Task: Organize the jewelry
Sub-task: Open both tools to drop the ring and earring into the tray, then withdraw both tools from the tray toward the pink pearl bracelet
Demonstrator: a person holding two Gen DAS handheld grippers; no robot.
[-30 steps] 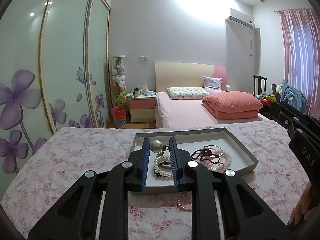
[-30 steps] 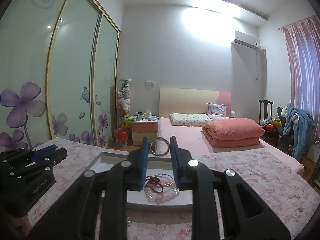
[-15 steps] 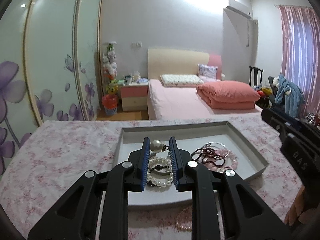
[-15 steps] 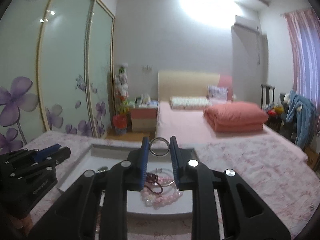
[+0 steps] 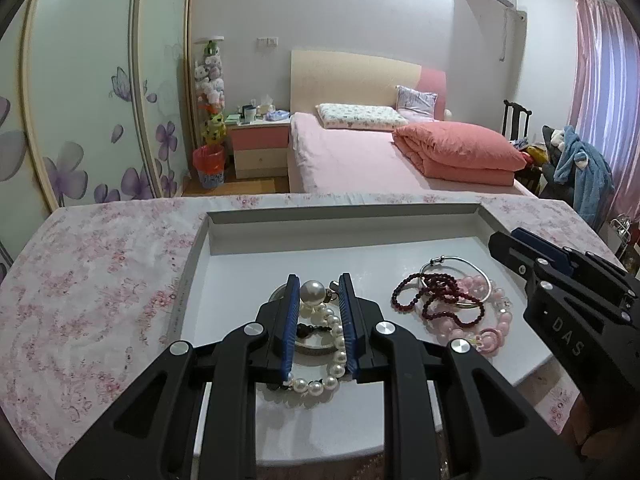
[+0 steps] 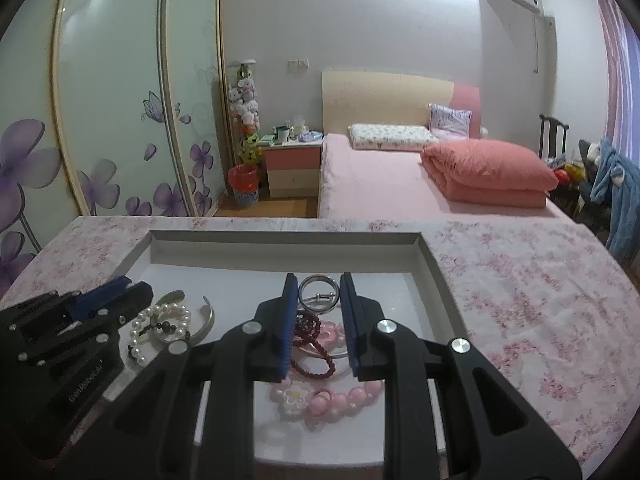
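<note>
A grey tray [image 5: 344, 216] lies on the floral table. My left gripper [image 5: 319, 290] is shut on a large pearl piece [image 5: 312, 291] and holds it over a pearl bracelet [image 5: 334, 360] and a silver bangle in the tray's left part. My right gripper [image 6: 319, 294] is shut on a silver ring [image 6: 319, 299] and holds it over dark red beads [image 6: 310, 330] and a pink bead bracelet [image 6: 340, 398] in the tray's right part. The right gripper body also shows in the left wrist view [image 5: 568, 288].
The floral tablecloth [image 6: 520, 280] spreads around the tray. Beyond the table's far edge stand a pink bed [image 5: 360, 156], a bedside cabinet [image 5: 260, 148] and a wardrobe with flower doors [image 5: 100, 100]. The left gripper body shows at the left of the right wrist view [image 6: 60, 328].
Both grippers have moved forward and down over the tray, each still holding its piece. The jewelry in the tray now lies close under the fingers.
</note>
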